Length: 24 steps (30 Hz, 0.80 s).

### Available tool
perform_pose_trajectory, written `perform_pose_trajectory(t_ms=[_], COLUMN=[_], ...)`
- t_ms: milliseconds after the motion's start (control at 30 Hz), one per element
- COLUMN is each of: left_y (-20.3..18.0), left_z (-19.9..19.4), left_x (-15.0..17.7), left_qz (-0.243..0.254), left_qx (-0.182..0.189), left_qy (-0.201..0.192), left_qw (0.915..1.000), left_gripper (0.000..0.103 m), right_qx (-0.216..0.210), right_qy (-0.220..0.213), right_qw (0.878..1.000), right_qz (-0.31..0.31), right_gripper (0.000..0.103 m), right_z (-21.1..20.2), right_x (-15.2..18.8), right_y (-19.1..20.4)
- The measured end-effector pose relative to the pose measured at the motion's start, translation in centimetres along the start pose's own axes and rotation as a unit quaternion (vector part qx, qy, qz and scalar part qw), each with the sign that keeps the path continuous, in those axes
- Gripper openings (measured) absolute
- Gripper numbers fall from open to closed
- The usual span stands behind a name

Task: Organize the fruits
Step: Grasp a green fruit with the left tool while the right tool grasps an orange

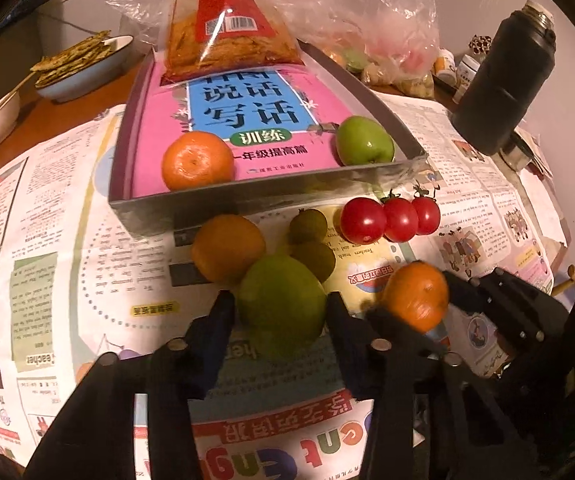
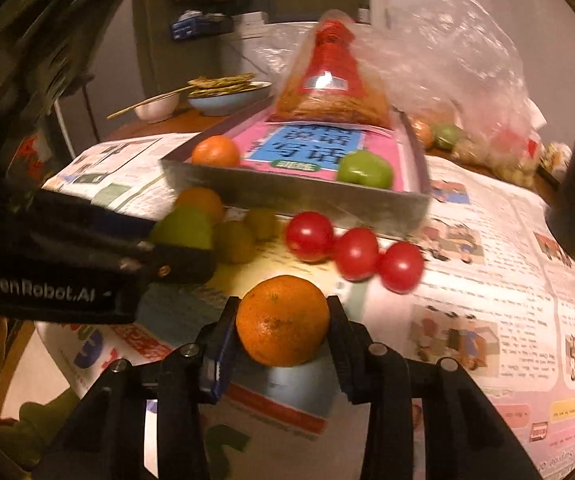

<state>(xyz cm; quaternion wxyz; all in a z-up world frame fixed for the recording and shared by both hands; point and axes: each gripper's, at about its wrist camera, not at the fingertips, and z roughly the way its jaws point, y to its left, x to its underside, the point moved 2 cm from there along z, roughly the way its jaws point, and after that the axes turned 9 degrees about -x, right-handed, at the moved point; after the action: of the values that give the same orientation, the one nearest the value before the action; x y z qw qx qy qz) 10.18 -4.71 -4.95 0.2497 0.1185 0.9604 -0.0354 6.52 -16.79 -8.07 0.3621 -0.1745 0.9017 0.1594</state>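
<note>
**Fruit in both tongs beside the tray**

Newspaper covers the table, and a shallow dark tray sits on it with a pink book laid inside. A tangerine rests at the tray's near left corner and a green apple at its near right corner, both on the book. A red-labelled snack bag leans on the far end of the book.

The left gripper is closed around a large green fruit, one finger pressed to each side. Just beyond it lie an orange and two small olive-green fruits. Three cherry tomatoes sit in a row in front of the tray, touching one another.

The right gripper clamps a second tangerine between its fingers, near the left gripper's load and nearer the camera than the tomatoes. A dark flask stands to the right, a bowl of crackers at far left.
</note>
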Motion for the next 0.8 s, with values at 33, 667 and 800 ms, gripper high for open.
perform_pose_trajectory(t_ms=[33, 667, 800], left_y=[0.0, 0.6, 0.7], left_z=[0.1, -0.6, -1.0], left_x=[0.0, 0.6, 0.5], left_qz=[-0.002, -0.004, -0.005], left_qx=[0.001, 0.017, 0.016], left_qy=[0.0, -0.009, -0.011], left_qw=[1.0, 0.9998, 0.9998], left_gripper=[0.045, 0.045, 0.045], right_qx=[0.0, -0.008, -0.005], right_qy=[-0.001, -0.016, -0.02], right_qw=[1.0, 0.999, 0.999], right_qz=[0.005, 0.042, 0.05], right_gripper=[0.042, 0.042, 0.042], right_z=[-0.1, -0.6, -0.8], right_x=[0.0, -0.7, -0.9], right_y=[-0.3, -1.9, -2.1])
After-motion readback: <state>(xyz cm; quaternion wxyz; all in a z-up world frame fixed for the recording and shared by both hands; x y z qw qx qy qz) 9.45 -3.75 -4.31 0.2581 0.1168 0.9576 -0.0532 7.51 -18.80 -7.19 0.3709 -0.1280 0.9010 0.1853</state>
